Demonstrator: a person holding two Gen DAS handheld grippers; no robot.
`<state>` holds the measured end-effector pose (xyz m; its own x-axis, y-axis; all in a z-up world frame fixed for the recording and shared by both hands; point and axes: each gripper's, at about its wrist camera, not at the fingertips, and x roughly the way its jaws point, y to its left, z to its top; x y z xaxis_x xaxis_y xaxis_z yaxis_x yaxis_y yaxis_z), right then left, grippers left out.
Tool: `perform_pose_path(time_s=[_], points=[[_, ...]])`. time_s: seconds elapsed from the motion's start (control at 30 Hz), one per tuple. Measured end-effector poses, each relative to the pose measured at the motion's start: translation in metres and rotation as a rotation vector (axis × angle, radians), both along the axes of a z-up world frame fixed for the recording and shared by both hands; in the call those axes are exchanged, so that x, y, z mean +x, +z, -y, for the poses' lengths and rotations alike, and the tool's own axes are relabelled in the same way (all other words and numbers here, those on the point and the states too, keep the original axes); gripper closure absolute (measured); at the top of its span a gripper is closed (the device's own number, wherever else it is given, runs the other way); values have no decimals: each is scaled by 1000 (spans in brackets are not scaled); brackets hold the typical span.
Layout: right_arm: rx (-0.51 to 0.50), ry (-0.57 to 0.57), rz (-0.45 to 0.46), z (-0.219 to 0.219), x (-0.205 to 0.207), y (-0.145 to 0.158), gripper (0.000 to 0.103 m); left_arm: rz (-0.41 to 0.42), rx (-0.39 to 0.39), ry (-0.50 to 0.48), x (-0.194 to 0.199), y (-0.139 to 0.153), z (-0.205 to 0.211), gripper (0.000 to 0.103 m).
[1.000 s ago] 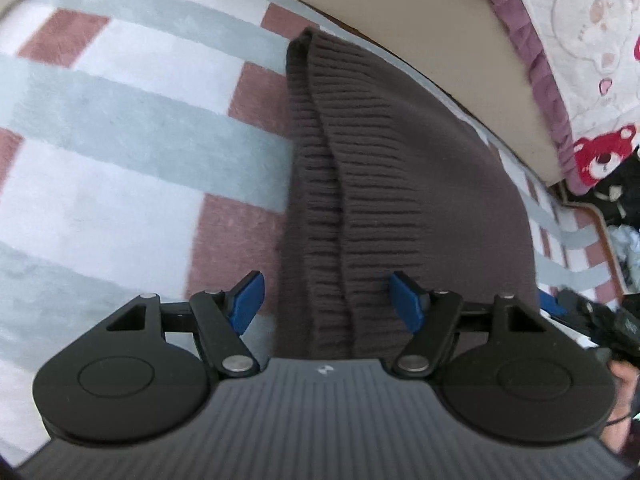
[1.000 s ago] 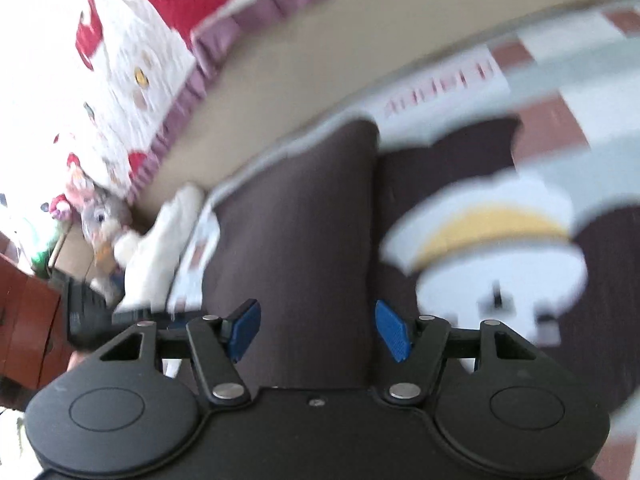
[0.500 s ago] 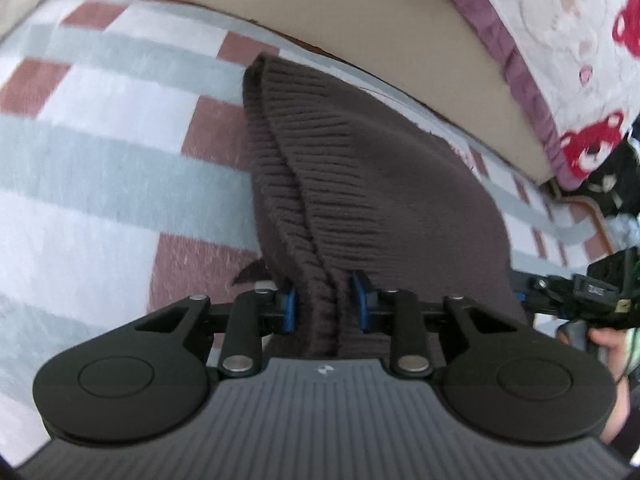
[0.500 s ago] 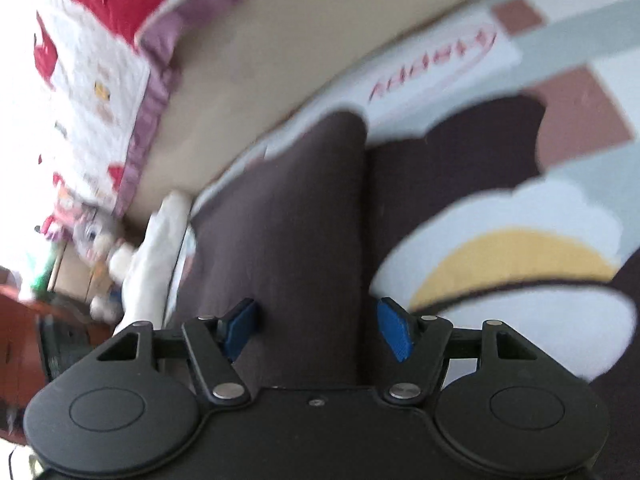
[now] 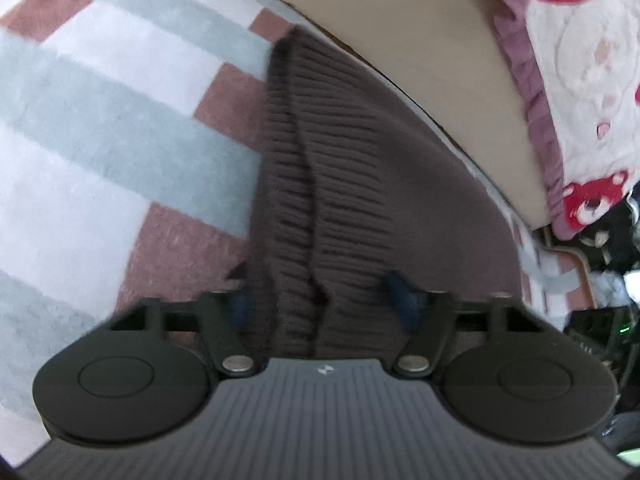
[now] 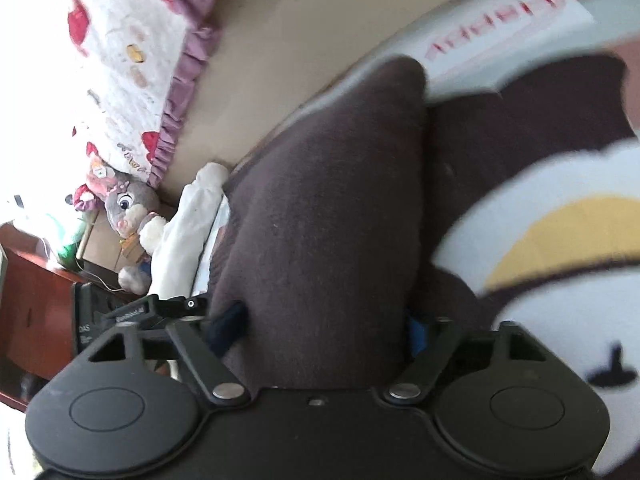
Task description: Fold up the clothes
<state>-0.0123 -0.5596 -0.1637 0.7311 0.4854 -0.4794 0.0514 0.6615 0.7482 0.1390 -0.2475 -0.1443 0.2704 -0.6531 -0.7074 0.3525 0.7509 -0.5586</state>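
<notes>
Dark brown knit — a sweater (image 5: 360,184) lying on a fleece blanket (image 5: 100,128) checked in grey, white and dusty red. Its ribbed hem runs away from the left gripper (image 5: 320,300); the blue pads stand either side of the doubled rib, fabric bunched between them, and whether they press on it is blurred beyond telling.

Right wrist view: the right gripper (image 6: 320,328) has a raised fold of the same sweater (image 6: 328,208) between its pads; the jaws are closing and the cloth fills the gap, touching both sides. Beside the fold, the sweater's front shows a white and yellow motif (image 6: 560,248).

Outward — a beige surface (image 5: 420,52) beyond the blanket's edge, then a white quilt (image 5: 588,60) with a purple frill and red bears. Far left, a grey plush rabbit (image 6: 128,208).
</notes>
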Motion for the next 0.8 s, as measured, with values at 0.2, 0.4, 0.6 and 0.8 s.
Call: perform_pose_path(time_s=[0.2,0.4,0.6,0.8], points=[[-216,-51,210,-7,-18,60,59,204,4,-90,-22,50,40,77],[-201,-181,-70,30,-9,26,41,132,204,-133,-4,30,78,62],[35,-103,-119,66,-15,-1,20,-72,218,-135,25,17,86,33],[100,-152,-46,49,-8,-16,20,-54,217,-236,24,12,101,41]])
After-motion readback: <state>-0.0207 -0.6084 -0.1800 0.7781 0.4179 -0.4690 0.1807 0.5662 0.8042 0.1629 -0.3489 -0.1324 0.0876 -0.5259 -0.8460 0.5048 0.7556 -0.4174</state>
